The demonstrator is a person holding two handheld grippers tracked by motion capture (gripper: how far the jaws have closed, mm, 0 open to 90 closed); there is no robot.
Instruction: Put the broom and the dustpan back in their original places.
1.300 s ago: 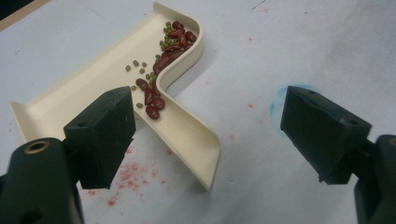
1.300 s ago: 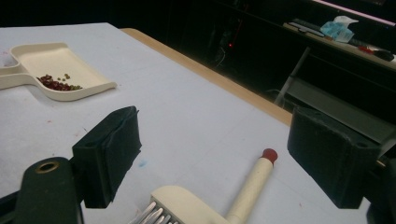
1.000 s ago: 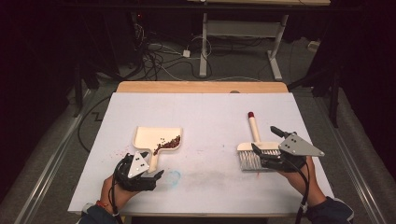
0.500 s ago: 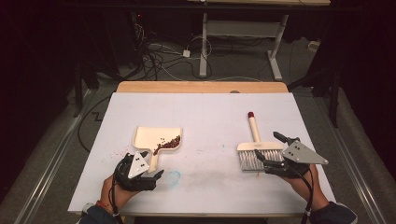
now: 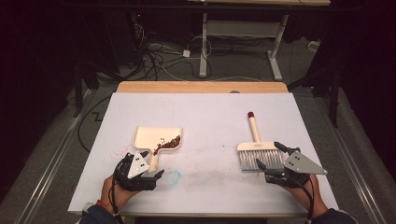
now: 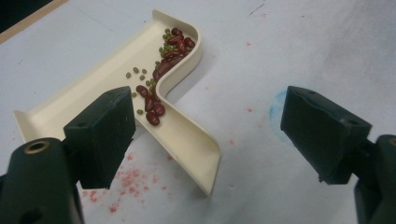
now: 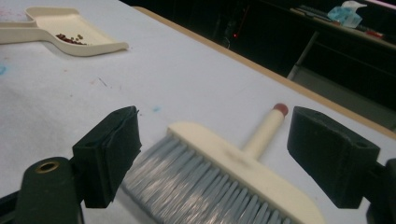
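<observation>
A cream dustpan (image 5: 156, 136) lies left of centre on the white table, with red and green beans (image 5: 168, 143) in it. Its handle end (image 6: 198, 156) points at my left gripper (image 5: 144, 166), which stands open with the jaws either side of it, not touching. The left gripper (image 6: 210, 135) view shows the beans (image 6: 159, 74) along the pan's inner wall. A cream brush (image 5: 259, 150) with grey bristles and a red-tipped handle lies at the right. My right gripper (image 5: 271, 155) is open just behind the bristles (image 7: 201, 186); the right gripper (image 7: 219, 154) view shows them low between its jaws.
The white table top (image 5: 210, 112) has a wooden strip (image 5: 201, 87) along its far edge. Red stains (image 6: 128, 184) and a faint blue smear (image 5: 173, 175) mark the surface near the pan. Cables and a desk frame (image 5: 243, 42) stand on the dark floor beyond.
My right gripper has drawn back toward the near edge and slightly right, off the brush, which has stayed put. The left gripper and dustpan have not moved.
</observation>
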